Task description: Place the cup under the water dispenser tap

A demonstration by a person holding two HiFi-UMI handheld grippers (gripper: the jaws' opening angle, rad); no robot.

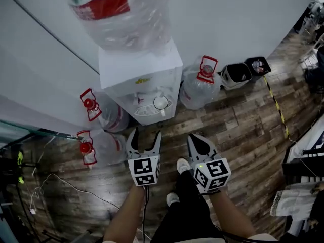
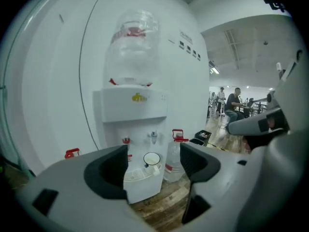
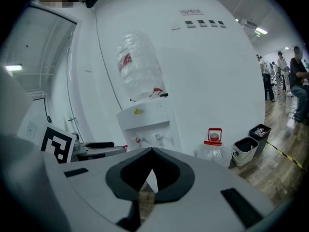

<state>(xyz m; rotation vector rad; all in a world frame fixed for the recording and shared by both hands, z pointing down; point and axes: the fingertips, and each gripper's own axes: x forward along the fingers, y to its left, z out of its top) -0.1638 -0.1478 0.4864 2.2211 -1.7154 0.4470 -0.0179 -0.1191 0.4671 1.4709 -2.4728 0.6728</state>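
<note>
A white water dispenser with a big clear bottle on top stands against the white wall. A small white cup with a handle sits on its drip tray, at the right side, below the blue tap. My left gripper hangs in the air in front of the dispenser, jaws wide apart and empty; in the left gripper view the cup shows far off between them. My right gripper floats beside it with its tips together and nothing held. In the right gripper view its jaws hide the cup.
Spare water bottles with red handles lie on the wooden floor: two left of the dispenser, one to its right. Two small bins stand further right by yellow-black floor tape. Cables trail at left. People sit far off.
</note>
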